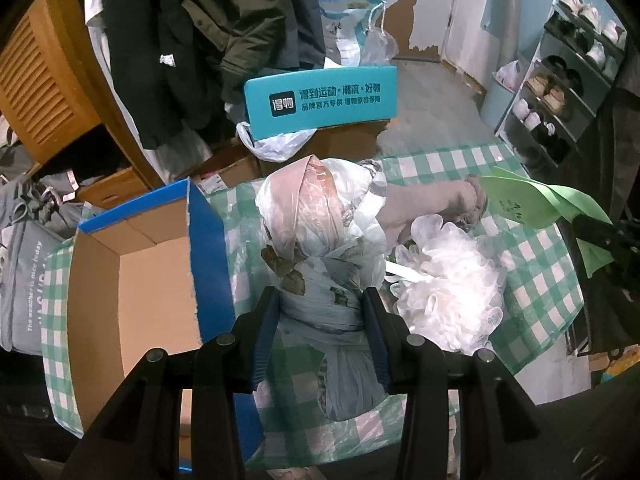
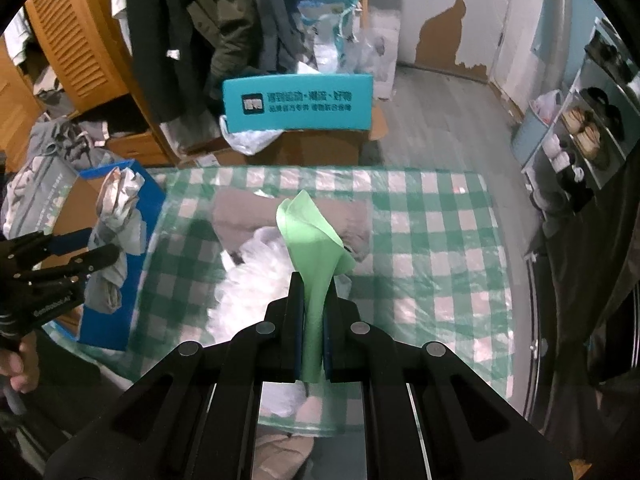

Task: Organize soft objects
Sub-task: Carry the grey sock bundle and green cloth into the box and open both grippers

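Left gripper [image 1: 320, 312] clamped on knotted plastic bag bundle [image 1: 316, 240], lifted beside open cardboard box [image 1: 132, 280], likely for drop-in. Right gripper [image 2: 310, 320] pinching green cloth [image 2: 316, 240] above tabletop [image 2: 440, 240], clear of white mesh puff [image 1: 448, 280].

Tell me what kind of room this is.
Likely a cluttered home bedroom or entry area: coats hang by a wooden wardrobe, a shoe rack stands by the wall, and a checked cloth covers the work surface.
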{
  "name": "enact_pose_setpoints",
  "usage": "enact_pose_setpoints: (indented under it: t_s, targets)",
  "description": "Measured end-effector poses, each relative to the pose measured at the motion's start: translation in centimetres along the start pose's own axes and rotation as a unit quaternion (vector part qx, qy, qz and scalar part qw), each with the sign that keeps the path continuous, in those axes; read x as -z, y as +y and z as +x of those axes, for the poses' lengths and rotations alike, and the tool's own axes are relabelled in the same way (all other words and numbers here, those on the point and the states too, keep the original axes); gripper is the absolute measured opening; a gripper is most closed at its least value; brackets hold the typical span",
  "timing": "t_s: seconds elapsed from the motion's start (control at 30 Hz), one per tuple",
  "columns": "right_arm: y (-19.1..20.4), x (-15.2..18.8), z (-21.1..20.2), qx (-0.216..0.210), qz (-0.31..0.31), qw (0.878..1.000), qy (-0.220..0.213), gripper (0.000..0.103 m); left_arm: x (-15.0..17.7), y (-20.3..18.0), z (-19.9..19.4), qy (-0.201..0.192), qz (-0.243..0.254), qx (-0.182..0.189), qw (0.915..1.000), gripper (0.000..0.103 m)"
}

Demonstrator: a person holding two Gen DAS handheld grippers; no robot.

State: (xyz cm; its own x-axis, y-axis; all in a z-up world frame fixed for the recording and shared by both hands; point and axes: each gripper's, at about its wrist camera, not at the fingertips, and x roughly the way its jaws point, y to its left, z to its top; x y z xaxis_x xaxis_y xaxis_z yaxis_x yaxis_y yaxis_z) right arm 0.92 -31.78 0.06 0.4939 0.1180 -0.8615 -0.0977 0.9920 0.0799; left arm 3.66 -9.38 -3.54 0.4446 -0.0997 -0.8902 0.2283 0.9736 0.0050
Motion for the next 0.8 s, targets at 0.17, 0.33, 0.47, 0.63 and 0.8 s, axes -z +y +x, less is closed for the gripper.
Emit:
enact_pose_setpoints:
  t_s: [0.17,0.33,0.47,0.63,0.8]
  targets:
    - [1.6,-0.5,-0.3,-0.014,-0.012,1.000,-0.006,0.007,0.1,1.1,-0.7,-0.007,-0.006,-0.004,0.9999,0.043]
    - [3.6,-1.1,-0.5,-0.028,-0.026,0.999,-0.014,0.007,0.1,2.4,-1.4,-0.014,-0.018,-0.004,0.9997,0.043]
    - [5.2,-1.7,-0.4,-0.041,-0.038,0.998,-0.016,0.007,0.3,3.7,-1.7,-0.017,-0.027,-0.005,0.9995,0.043]
    - [7.5,-2.4,-0.5,-0.055,-0.057,0.997,-0.021,0.007,0.9,5.7,-1.9,-0.017,-0.040,-0.011,0.9990,0.043]
    - [10.1,-3.2,-0.5,-0.070,-0.075,0.994,-0.024,0.007,1.3,7.8,-2.1,-0.019,-0.058,-0.014,0.9980,0.043]
